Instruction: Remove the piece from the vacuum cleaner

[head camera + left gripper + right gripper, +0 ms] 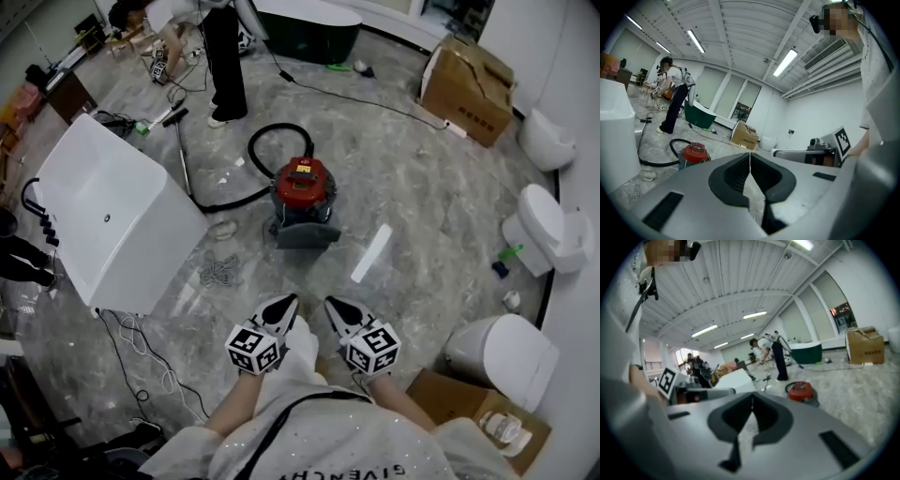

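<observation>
Head view, left hand-held gripper (287, 302) pressed together, empty, right hand-held gripper (335, 305) likewise

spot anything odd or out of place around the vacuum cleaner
Only clutter: a small grey tangle, cord or chain, lies loose on the floor left of the red-lidded vacuum cleaner, whose black hose loops behind it. Nothing looks spilled or broken.

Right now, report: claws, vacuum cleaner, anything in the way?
Both claws shut, empty: left claw, right claw. Vacuum cleaner ahead on floor, untouched. Grey tangle and white strip lie either side of the approach.
</observation>
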`<control>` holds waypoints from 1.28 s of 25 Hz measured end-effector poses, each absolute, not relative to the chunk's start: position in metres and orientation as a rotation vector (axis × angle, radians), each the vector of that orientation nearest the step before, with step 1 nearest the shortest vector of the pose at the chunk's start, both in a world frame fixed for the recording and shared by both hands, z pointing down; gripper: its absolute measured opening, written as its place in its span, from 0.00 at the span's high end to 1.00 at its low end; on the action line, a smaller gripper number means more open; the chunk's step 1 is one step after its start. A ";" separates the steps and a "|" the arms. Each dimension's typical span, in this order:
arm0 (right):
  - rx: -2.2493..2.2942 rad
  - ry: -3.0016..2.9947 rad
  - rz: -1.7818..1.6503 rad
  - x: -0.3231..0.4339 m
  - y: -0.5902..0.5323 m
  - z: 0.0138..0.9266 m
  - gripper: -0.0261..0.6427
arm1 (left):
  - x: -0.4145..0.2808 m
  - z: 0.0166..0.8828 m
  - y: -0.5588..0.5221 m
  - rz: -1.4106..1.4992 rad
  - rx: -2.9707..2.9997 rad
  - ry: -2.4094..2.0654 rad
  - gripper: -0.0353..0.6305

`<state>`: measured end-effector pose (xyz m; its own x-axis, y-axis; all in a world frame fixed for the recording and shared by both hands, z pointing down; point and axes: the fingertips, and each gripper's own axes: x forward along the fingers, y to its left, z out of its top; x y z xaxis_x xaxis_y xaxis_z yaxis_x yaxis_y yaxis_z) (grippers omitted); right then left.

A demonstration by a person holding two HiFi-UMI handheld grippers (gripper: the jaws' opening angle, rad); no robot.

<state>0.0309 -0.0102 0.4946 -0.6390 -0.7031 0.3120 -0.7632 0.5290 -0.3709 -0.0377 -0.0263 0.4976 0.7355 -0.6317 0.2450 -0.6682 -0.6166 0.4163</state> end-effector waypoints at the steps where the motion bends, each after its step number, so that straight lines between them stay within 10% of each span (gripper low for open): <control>1: 1.273 -2.624 0.731 0.033 -0.019 0.497 0.94 | -0.035 0.500 -0.036 0.104 2.454 -0.971 0.91; 32: 0.809 -2.364 0.827 0.001 -0.211 0.667 0.94 | -0.015 0.671 -0.232 0.450 2.420 -0.676 0.91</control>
